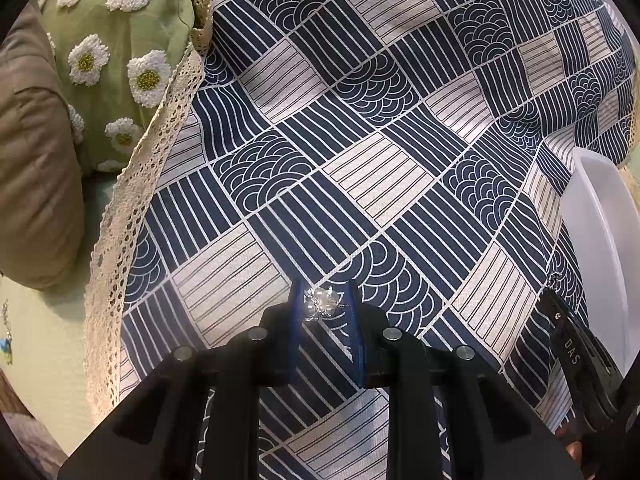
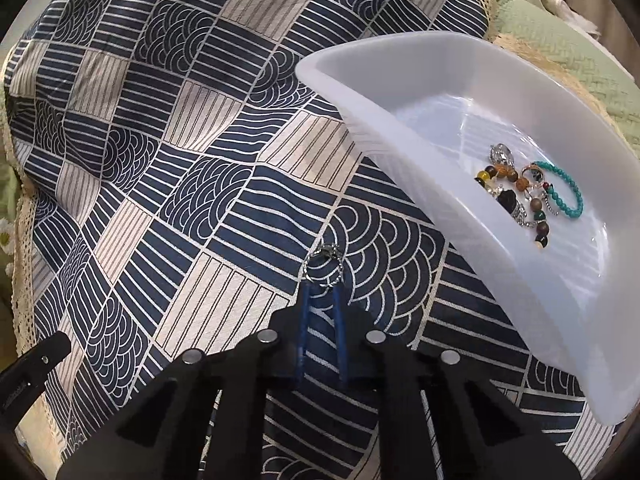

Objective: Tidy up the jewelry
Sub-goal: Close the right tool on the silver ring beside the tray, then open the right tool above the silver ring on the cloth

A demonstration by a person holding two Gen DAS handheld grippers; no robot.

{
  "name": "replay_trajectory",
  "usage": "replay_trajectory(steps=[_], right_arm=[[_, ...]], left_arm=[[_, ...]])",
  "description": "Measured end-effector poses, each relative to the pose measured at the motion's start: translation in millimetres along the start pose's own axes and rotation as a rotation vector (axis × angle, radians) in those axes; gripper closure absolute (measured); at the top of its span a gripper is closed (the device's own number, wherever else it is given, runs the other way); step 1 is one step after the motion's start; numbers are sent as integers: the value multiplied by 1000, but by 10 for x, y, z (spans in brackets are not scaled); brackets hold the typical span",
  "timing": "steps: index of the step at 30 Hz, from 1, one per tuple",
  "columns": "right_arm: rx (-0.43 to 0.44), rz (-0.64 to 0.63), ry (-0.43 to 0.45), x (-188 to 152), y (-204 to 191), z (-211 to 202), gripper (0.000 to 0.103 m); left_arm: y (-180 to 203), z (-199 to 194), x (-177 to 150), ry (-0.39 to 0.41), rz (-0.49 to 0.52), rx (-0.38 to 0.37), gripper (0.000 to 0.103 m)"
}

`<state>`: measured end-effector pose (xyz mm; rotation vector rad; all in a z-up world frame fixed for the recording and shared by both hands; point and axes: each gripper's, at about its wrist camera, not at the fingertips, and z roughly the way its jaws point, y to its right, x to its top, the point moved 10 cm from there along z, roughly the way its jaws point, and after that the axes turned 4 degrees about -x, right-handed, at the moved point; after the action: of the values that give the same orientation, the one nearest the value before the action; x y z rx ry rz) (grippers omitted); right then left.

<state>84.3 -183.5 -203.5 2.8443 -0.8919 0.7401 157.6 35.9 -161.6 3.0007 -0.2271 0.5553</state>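
Cushion [image 1: 116,52] in green with tufted daisies sits at the far left, beside the lace-edged patterned cloth [image 1: 360,128]. Left gripper [image 1: 325,308] has its blue fingers [image 1: 295,320] narrowed around a silver pearl brooch [image 1: 323,303], held just above the cloth. Right gripper [image 2: 321,300] pinches a twisted silver ring [image 2: 325,266] between nearly closed finger tips, near the white tray [image 2: 400,92]. Inside the tray lie a turquoise bead bracelet [image 2: 570,196], a brown bead bracelet [image 2: 508,176] and several rings, bunched together.
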Motion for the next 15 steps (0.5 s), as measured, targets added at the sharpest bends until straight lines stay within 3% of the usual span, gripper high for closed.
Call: replay_trajectory(steps=[15], right_arm=[[7,-3,7,-14,-1,-23,96]], left_arm=[[2,14,1,-5,8,1,83]])
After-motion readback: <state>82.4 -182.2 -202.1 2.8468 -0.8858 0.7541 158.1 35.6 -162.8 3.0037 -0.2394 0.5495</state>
